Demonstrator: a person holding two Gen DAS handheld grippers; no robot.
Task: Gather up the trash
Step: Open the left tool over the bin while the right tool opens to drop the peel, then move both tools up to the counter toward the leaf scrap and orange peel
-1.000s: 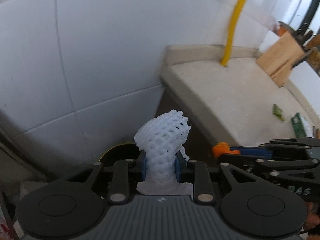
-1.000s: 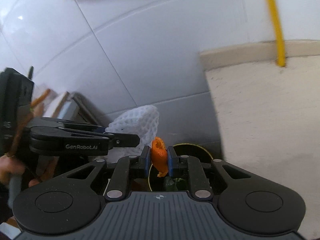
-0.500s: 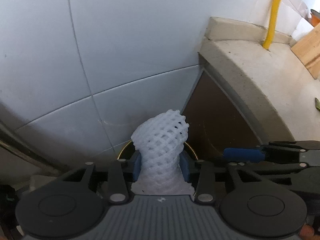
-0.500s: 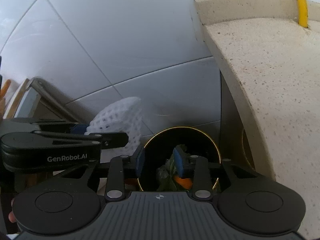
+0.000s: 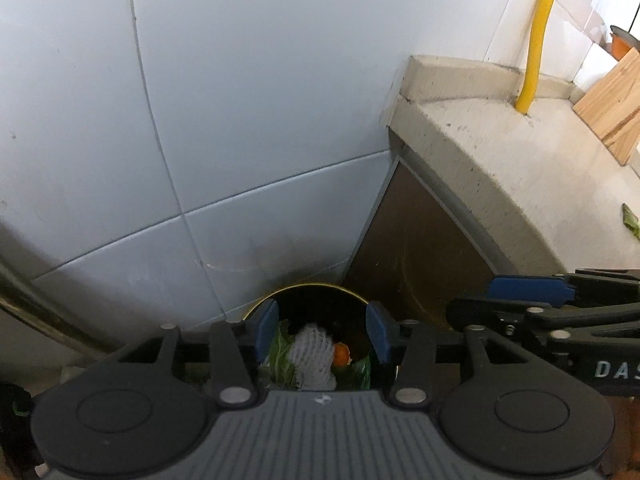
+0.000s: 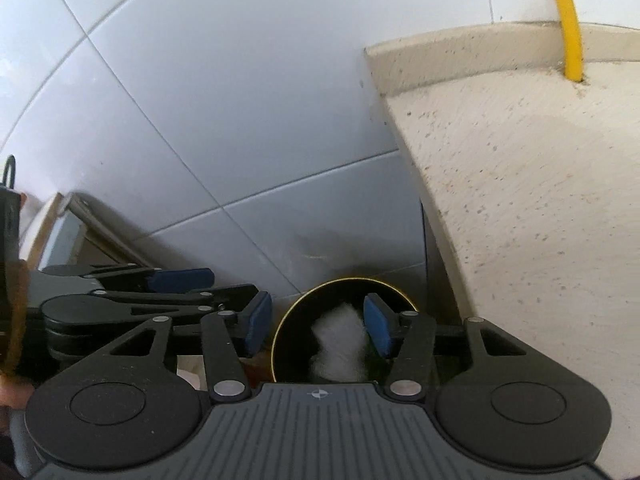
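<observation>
A black trash bin with a gold rim (image 5: 312,287) stands on the floor against the tiled wall, right under both grippers. In it lie a white foam fruit net (image 5: 312,354), an orange peel piece (image 5: 342,354) and green leaves (image 5: 280,354). My left gripper (image 5: 322,332) hangs over the bin, its jaws opening with nothing between the pads. My right gripper (image 6: 317,329) is beside it over the same bin (image 6: 286,320), jaws also opening and empty. The net (image 6: 340,344) shows blurred inside the bin there.
A speckled stone countertop (image 5: 520,168) ends just right of the bin, with a dark cabinet side (image 5: 412,248) below it. A yellow pipe (image 5: 538,32) and a wooden knife block (image 5: 612,108) stand on it. A green scrap (image 5: 630,220) lies near its right edge.
The left gripper let go of the foam net, which dropped into the bin. The right gripper let go of the orange peel, now in the bin. Both moved lower towards the bin.
</observation>
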